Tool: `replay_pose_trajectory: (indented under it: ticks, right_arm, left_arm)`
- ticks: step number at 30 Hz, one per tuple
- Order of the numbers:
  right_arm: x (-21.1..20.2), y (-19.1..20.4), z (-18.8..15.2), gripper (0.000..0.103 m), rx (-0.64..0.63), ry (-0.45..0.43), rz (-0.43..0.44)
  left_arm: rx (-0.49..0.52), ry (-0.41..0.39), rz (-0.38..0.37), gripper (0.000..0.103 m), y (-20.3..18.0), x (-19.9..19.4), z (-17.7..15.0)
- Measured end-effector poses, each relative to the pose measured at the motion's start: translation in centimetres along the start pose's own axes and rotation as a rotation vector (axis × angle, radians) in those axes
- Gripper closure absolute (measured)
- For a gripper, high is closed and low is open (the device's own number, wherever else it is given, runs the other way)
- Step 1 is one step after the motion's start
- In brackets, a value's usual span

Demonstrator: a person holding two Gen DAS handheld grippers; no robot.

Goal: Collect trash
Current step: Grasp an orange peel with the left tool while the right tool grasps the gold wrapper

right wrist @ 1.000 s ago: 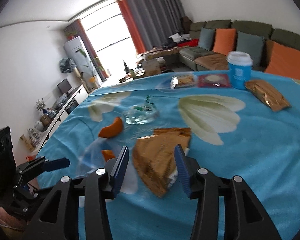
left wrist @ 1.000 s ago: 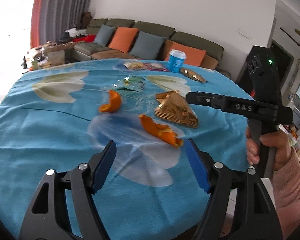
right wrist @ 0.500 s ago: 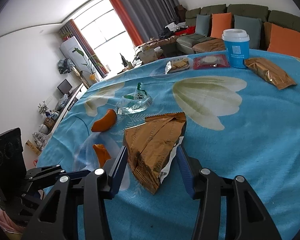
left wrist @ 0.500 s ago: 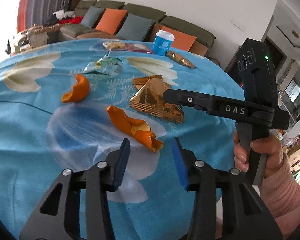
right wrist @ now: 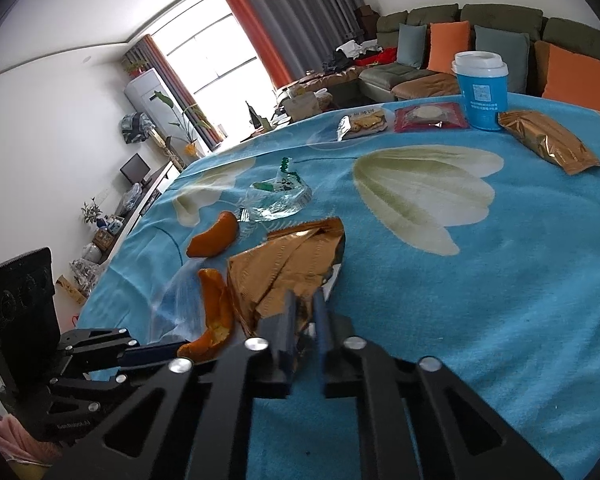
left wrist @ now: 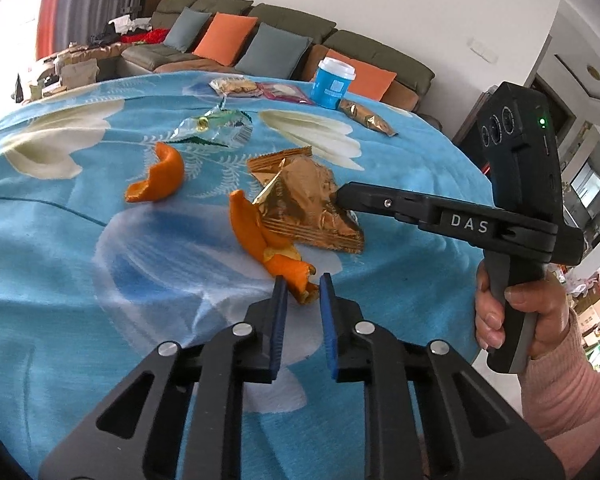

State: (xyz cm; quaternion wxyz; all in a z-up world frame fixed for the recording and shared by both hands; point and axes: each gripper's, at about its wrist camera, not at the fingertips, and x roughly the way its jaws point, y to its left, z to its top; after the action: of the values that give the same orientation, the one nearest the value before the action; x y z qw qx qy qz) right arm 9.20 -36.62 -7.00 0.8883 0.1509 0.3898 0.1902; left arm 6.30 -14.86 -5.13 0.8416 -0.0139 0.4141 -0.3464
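On the blue flowered tablecloth point(left wrist: 60, 272) lie a long orange peel point(left wrist: 260, 240), a second curled peel point(left wrist: 156, 180), a crumpled gold wrapper point(left wrist: 308, 208) and a clear plastic wrapper point(left wrist: 216, 130). My left gripper point(left wrist: 303, 286) is shut on the near end of the long peel. My right gripper point(right wrist: 304, 304) is shut on the near edge of the gold wrapper point(right wrist: 284, 268); it shows from the side in the left wrist view point(left wrist: 340, 196). The long peel point(right wrist: 216, 316) lies just left of the wrapper.
At the table's far side stand a blue paper cup point(right wrist: 482, 92), a sealed gold snack pack point(right wrist: 548, 142), a biscuit pack point(right wrist: 362, 124) and a red pack point(right wrist: 428, 116). A sofa with orange and grey cushions point(left wrist: 224, 36) is behind the table.
Both grippers moved forward and closed: the left onto the long orange peel's near end, the right onto the gold wrapper's near edge. Both were open a second ago.
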Motion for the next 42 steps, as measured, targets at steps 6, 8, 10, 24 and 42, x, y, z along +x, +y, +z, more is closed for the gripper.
replay_pose_trajectory:
  ticks: [6,8,10,24,42]
  right_arm:
    - [-0.3,0.2,-0.1,0.098,0.01,-0.012,0.035]
    - [-0.3,0.0,-0.1,0.095,0.031,-0.01,0.038]
    - [-0.2,0.0,-0.1,0.088,0.038,-0.001,0.039]
    - [2.0,1.3,0.4,0.077,0.005,0.058,-0.002]
    - [-0.8,4.1,0.3,0.099,-0.079,-0.045,0.06]
  left_arm:
    - [0.014,-0.034,0.0,0.089,0.3,-1.5,-0.1]
    - [0.012,-0.041,0.003,0.089,0.6,-1.9,-0.2]
    - [0.004,-0.043,0.007,0.09,1.0,-2.2,-0.4]
    - [-0.002,-0.02,0.057,0.073,1.7,-1.0,-0.6]
    - [0.003,-0.112,0.072,0.09,2.7,-5.1,-1.5]
